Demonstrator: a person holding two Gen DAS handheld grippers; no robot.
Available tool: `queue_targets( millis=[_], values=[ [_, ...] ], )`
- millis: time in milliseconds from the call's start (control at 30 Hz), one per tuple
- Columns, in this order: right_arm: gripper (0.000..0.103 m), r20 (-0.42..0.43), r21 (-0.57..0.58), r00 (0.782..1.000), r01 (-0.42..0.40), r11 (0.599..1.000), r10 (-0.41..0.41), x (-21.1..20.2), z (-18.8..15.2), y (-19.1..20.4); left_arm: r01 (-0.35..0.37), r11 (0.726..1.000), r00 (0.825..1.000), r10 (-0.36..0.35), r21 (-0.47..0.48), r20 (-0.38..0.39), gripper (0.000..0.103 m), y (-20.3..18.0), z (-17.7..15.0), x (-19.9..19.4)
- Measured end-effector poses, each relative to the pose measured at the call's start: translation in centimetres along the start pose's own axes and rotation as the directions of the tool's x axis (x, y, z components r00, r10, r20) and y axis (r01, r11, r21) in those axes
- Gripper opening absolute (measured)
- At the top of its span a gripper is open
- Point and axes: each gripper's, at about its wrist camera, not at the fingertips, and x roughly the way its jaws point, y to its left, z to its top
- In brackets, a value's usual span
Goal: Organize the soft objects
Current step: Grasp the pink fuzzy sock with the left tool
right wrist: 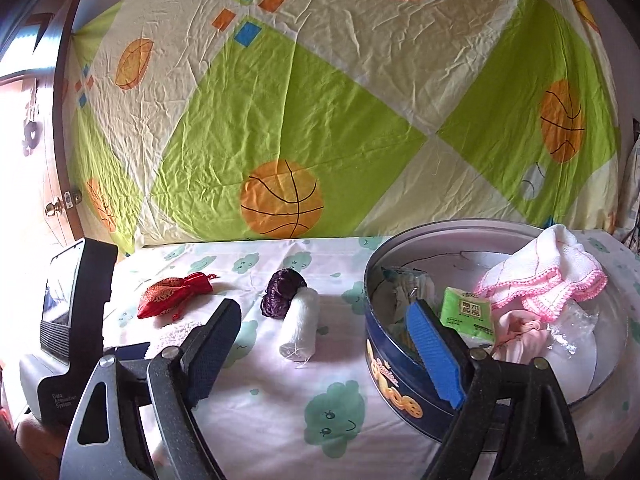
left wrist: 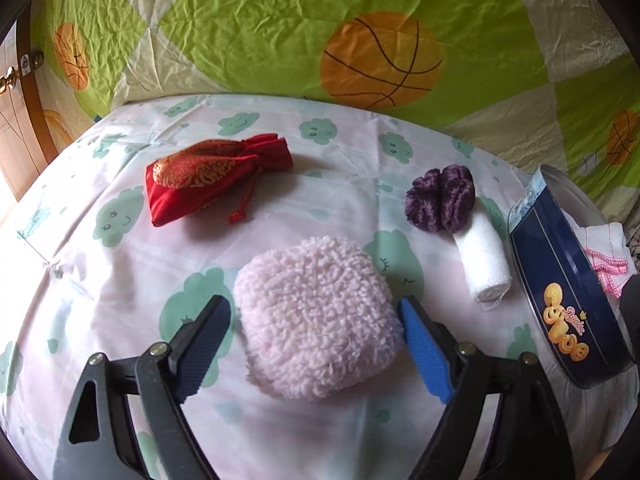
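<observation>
A pale pink fluffy pad (left wrist: 316, 316) lies on the cloud-print cloth (left wrist: 120, 280). My left gripper (left wrist: 312, 304) is open around it, one finger on each side, the left finger a little clear of it. Farther back lie a red brocade pouch (left wrist: 216, 176), a purple knitted piece (left wrist: 440, 196) and a white gauze roll (left wrist: 484, 264). My right gripper (right wrist: 322, 307) is open and empty, between the gauze roll (right wrist: 298, 328) and the blue cookie tin (right wrist: 384, 364). The tin holds a pink-edged white cloth (right wrist: 548, 276), a green tissue pack (right wrist: 466, 312) and pink fabric (right wrist: 520, 336).
A green and cream quilt with basketball prints (right wrist: 320, 120) hangs right behind the table. A wooden door with a brass knob (right wrist: 56, 208) stands at the left. The left gripper's black body (right wrist: 76, 320) fills the left edge of the right wrist view.
</observation>
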Motion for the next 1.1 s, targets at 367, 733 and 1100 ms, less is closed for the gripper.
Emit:
queue_targets(
  millis=[367,733,1100],
  values=[
    [0.063,-0.124,0.008,0.992,-0.025,1.0,0.026,4.0,0.4,1.4,0.033,0.998,0.999,-0.031,-0.057,0.035,0.053,1.3,-0.1,-0.8],
    [0.062,-0.278,-0.019,0.96,0.019,1.0,-0.024,8.9,0.3,3.2,0.061,0.991,0.993,-0.048,-0.118,0.111,0.037,2.9,0.3,-2.0],
    [0.054,-0.441,-0.082,0.887,0.112,0.99,-0.137,13.3,-0.8,4.0,0.182,0.95,0.967,-0.126,-0.255,0.221,0.037,5.4,0.8,-3.9]
  ],
)
